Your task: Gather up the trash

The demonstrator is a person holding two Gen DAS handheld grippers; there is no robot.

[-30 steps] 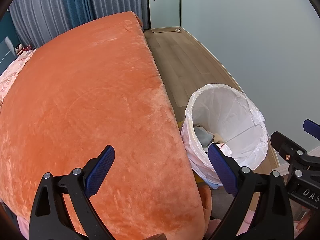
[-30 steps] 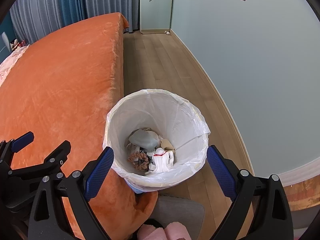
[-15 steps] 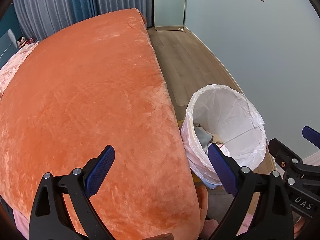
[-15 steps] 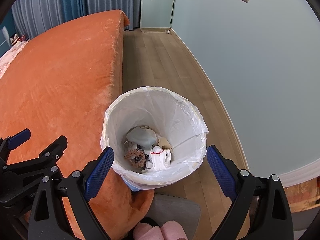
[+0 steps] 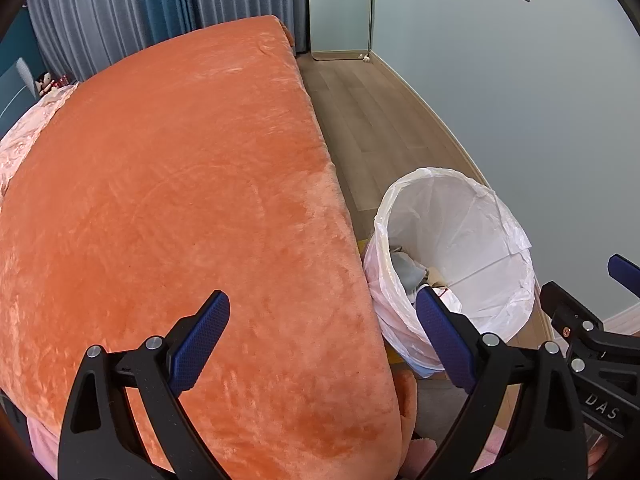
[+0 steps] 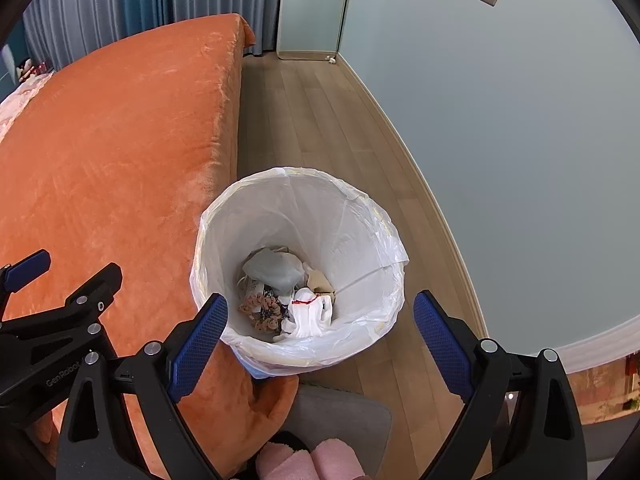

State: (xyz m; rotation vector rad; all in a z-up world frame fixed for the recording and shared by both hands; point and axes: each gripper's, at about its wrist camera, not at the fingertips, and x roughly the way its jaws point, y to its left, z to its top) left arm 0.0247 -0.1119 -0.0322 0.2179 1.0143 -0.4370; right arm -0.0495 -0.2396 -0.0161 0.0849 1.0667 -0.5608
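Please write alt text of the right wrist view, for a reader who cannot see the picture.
The open, empty right gripper hangs above a trash bin lined with a white plastic bag, with crumpled trash at its bottom. The bin stands on a wooden floor beside a bed with an orange blanket; the left gripper shows at the left edge.
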